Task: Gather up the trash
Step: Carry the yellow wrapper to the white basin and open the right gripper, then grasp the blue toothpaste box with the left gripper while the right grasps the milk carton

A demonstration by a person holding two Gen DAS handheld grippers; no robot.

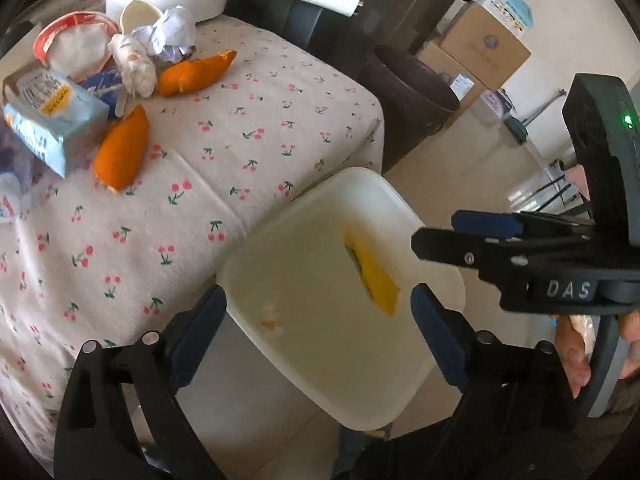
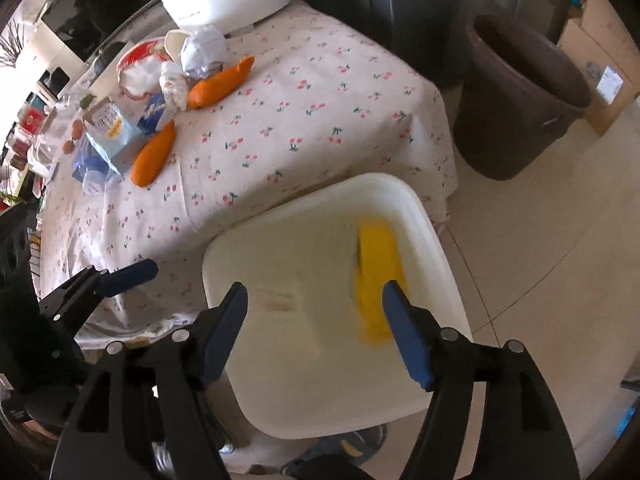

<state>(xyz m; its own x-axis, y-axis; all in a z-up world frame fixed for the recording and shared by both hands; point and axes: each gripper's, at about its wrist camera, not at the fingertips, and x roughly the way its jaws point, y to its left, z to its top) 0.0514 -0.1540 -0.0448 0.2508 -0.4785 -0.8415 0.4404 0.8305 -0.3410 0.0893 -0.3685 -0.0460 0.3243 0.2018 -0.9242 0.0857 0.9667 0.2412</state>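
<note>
- The left claw (image 1: 318, 322) is hanging over a white bin (image 1: 256, 268) beside the surface (image 1: 248, 128), its jaws standing wide apart with nothing between them.
- The right claw (image 2: 316, 320) is pointing down over the same bin (image 2: 224, 256), its jaws also spread and gripping nothing.
- A blurred yellow peel (image 1: 376, 276) is showing inside the bin, below and just ahead of both claws; in the right view the peel (image 2: 374, 272) is sitting close to the right-hand blue finger (image 2: 408, 340).
- Well ahead of the claws, on the cherry-print cloth, two orange peels (image 1: 120, 150) are lying beside a blue carton (image 1: 52, 120), crumpled paper (image 1: 170, 34) and a red-rimmed lid (image 1: 72, 40).
- A brown bucket (image 2: 516, 96) is standing on the floor beyond the bin.
</note>
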